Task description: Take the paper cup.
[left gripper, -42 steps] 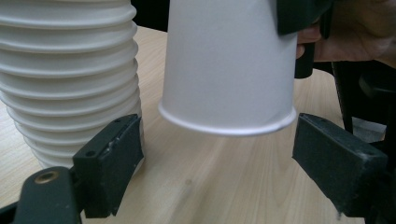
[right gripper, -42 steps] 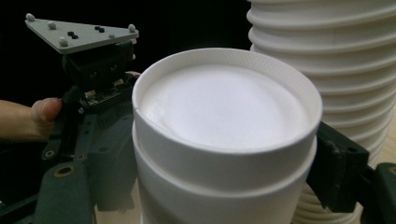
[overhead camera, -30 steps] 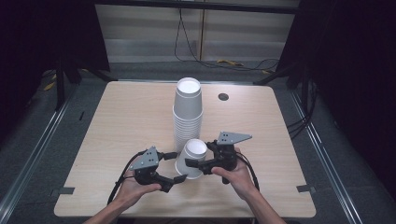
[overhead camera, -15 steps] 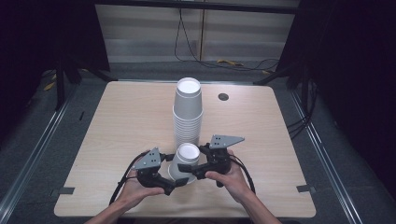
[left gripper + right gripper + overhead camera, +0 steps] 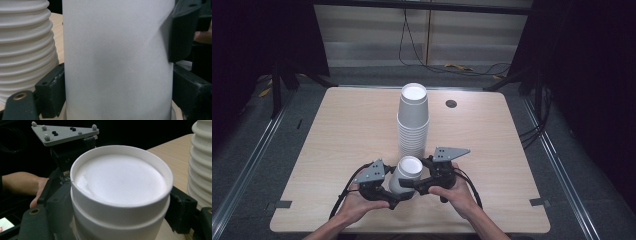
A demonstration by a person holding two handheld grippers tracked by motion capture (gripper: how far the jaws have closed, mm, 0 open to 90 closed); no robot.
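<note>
Cups (image 5: 406, 176), two nested, clamped between left hand-held gripper (image 5: 393, 196) and right hand-held gripper (image 5: 412, 185); left jaws just closing. Tall stack (image 5: 413, 120) at 12 o'clock.

In the left gripper view the white cup (image 5: 117, 60) runs off the top and bottom edges — neither rim nor base can be seen — and its wall hides most of the left gripper (image 5: 117, 100). The cup stack (image 5: 25, 47) is cut by the left edge. In the right gripper view the nested cups' (image 5: 120, 195) lower part drops below the frame, so whether the right gripper (image 5: 120, 220) presses their sides cannot be told.
</note>
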